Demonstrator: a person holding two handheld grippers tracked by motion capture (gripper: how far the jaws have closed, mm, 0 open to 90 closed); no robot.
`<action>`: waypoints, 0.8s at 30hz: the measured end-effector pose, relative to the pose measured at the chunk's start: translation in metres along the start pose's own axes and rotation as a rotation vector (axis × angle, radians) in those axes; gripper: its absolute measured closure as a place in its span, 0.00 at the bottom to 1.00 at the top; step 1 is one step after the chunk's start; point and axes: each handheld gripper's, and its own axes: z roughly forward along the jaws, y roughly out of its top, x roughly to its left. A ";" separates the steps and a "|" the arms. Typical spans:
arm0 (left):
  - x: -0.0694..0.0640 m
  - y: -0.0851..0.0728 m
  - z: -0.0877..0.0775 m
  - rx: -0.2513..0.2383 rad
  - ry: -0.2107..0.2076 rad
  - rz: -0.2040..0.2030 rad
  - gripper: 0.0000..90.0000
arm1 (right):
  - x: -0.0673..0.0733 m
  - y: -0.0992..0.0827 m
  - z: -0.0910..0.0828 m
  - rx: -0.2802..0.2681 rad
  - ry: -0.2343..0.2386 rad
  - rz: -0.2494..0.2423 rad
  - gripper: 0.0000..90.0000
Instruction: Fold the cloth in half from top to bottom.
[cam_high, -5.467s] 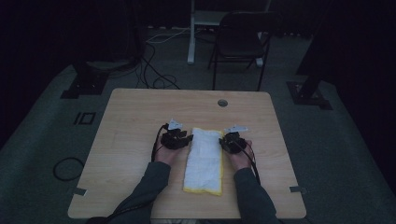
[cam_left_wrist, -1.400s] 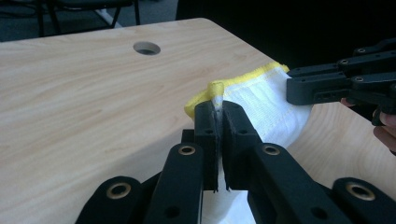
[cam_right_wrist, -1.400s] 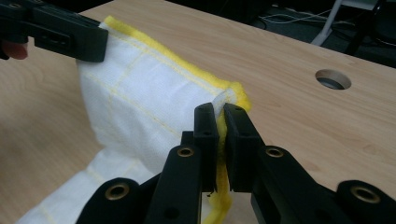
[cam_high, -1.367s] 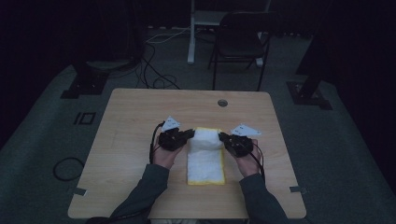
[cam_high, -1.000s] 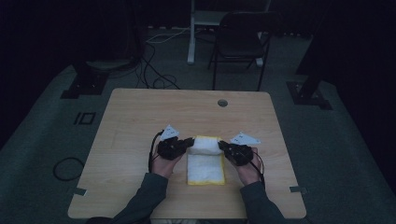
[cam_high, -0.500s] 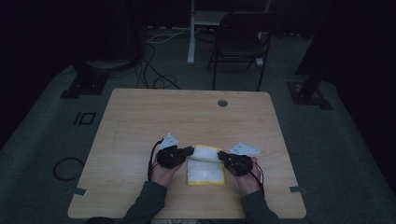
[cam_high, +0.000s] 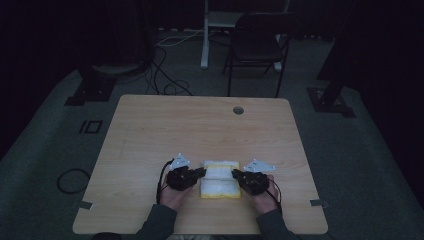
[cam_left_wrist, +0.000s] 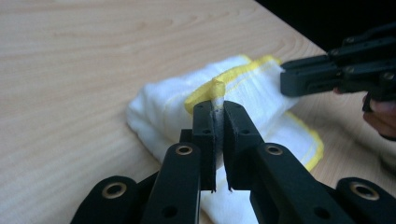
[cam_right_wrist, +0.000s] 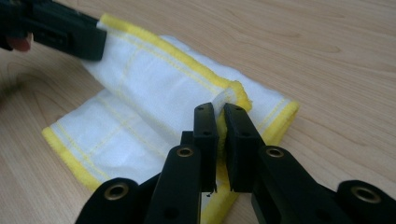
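Folding the cloth (cam_high: 220, 180) toward the table's (cam_high: 150, 135) near edge: left gripper (cam_left_wrist: 215, 109) and right gripper (cam_right_wrist: 221, 112) each pinch a corner of the raised flap. Lower both together, align yellow hems, release only once flat.

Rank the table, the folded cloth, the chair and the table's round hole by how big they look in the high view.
1. Table, largest by far.
2. Chair, though it stands farther from the camera, so its true size against the cloth is unsure.
3. Folded cloth, white with yellow edging.
4. Round hole, smallest.
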 end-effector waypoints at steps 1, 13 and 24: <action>0.000 -0.002 0.000 0.003 -0.001 -0.005 0.93 | 0.000 0.000 0.000 0.004 0.000 0.002 0.94; 0.014 0.023 -0.008 -0.073 0.014 -0.050 0.83 | 0.005 -0.008 0.000 0.028 0.013 0.000 0.93; 0.008 0.019 0.017 0.026 0.004 0.000 0.84 | 0.005 -0.010 -0.004 0.022 0.018 0.000 0.91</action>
